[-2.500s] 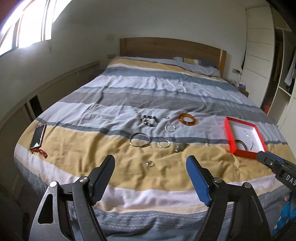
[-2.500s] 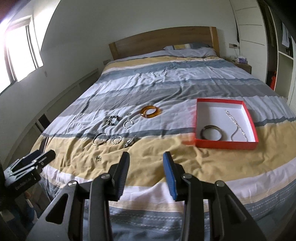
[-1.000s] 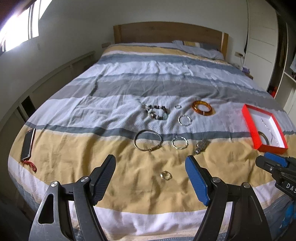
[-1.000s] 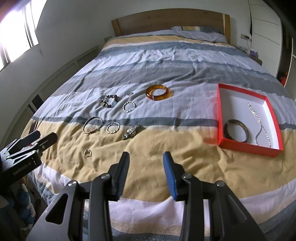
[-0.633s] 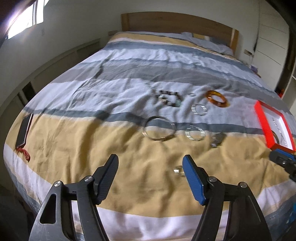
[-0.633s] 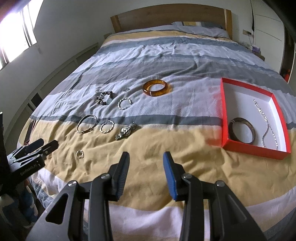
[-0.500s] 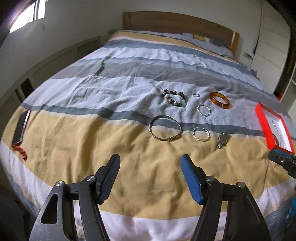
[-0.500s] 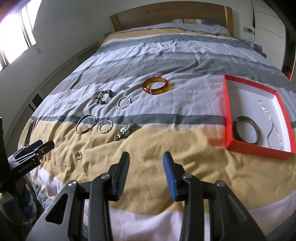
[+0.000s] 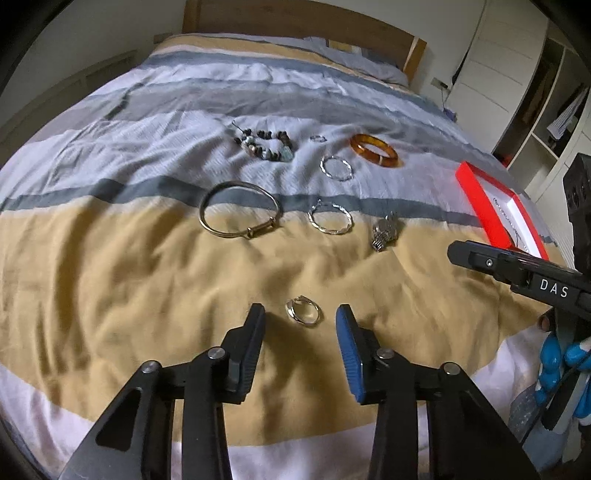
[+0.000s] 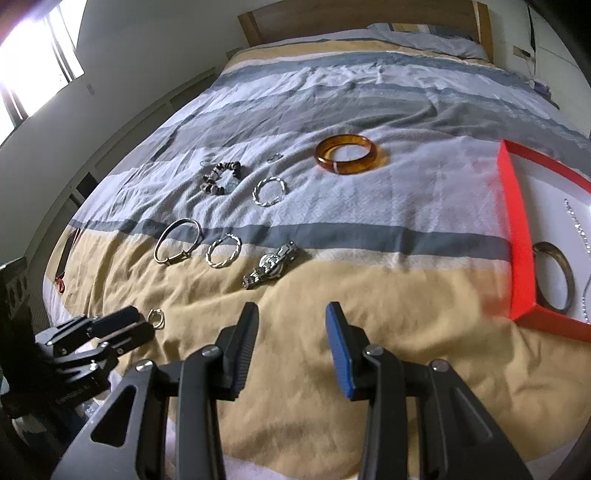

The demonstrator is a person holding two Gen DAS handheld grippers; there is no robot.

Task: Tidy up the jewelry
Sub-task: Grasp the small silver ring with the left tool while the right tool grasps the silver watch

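Note:
Jewelry lies on a striped bedspread. A small silver ring (image 9: 303, 311) sits just ahead of my open left gripper (image 9: 300, 320), between its fingertips; it also shows in the right wrist view (image 10: 156, 318). Farther off lie a thin metal bangle (image 9: 238, 214), two twisted silver hoops (image 9: 330, 219) (image 9: 336, 168), a silver watch (image 9: 384, 231), a beaded bracelet (image 9: 266, 144), a tiny ring (image 9: 318, 138) and an amber bangle (image 9: 373, 151). My right gripper (image 10: 291, 322) is open and empty, short of the watch (image 10: 271, 264). The red box (image 10: 520, 236) holds a dark bangle (image 10: 556, 275) and a chain (image 10: 578, 225).
A dark phone with a red cord (image 10: 65, 258) lies at the bed's left edge. The wooden headboard (image 9: 295, 22) and pillows are at the far end. White wardrobe shelves (image 9: 535, 92) stand to the right of the bed.
Both grippers have moved forward and down toward the bed. The left one has closed in on the small silver ring, now between its fingertips. Both stay open.

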